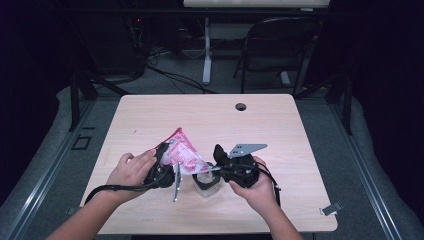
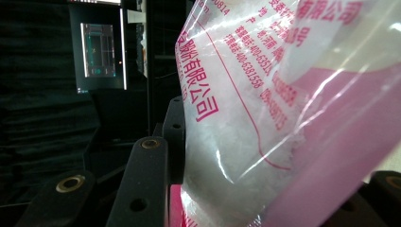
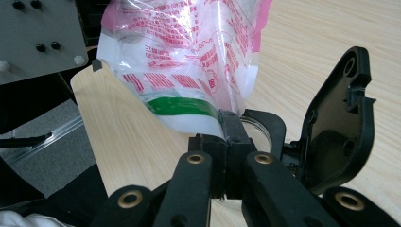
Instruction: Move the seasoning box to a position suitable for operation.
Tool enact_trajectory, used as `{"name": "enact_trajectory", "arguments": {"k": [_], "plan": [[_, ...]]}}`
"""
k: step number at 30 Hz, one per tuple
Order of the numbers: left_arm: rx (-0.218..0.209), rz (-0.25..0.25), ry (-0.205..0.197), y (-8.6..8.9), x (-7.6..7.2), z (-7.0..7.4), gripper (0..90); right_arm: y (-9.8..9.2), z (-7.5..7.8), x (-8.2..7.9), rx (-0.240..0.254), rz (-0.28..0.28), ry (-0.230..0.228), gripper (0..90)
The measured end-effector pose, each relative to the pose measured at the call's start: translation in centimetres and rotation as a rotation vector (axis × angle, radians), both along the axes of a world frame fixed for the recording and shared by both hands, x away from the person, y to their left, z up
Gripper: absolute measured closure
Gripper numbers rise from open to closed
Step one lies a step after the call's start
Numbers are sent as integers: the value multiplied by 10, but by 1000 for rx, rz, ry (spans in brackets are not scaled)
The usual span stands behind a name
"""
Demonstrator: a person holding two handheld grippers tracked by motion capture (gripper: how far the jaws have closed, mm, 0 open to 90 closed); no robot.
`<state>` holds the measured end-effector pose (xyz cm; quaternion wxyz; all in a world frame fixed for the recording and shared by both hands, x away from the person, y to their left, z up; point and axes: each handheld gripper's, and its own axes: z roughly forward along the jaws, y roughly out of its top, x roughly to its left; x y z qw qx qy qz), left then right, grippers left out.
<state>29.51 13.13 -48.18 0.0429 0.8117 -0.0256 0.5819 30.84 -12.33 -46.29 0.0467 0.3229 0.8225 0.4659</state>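
A pink-and-white plastic bag (image 1: 182, 155) with red print holds white grains (image 2: 222, 142). It hangs tilted over a clear jar (image 1: 207, 184) near the table's front. My left gripper (image 1: 167, 159) is shut on the bag's upper part, and the film fills the space between its jaws (image 2: 279, 156). My right gripper (image 1: 216, 169) is shut, its tips (image 3: 231, 127) pinching the bag's lower corner by the green stripe (image 3: 182, 106). The jar's rim (image 3: 262, 126) lies just behind those tips. Its black flip lid (image 3: 340, 127) stands open to the right.
The wooden table (image 1: 200, 120) has a cable hole (image 1: 241, 106) near its far edge and a metal clip (image 1: 331, 209) at its right front corner. A folding chair (image 1: 280, 45) and a desk leg (image 1: 206, 60) stand beyond it.
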Motion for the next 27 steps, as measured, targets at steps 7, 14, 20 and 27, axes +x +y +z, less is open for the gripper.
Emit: {"name": "enact_trajectory", "arguments": {"k": [7, 14, 20, 27], "plan": [[25, -8, -2, -1, 0, 1, 668, -1, -1, 0, 0, 0, 3, 900], [49, -15, -8, -1, -1, 5, 672, -1, -1, 0, 2, 0, 3, 900], [64, -17, -11, -1, -1, 8, 674, -1, -1, 0, 2, 1, 2, 900], [93, -24, -19, -3, -1, 9, 676, -1, -1, 1, 2, 2, 5, 900]]}}
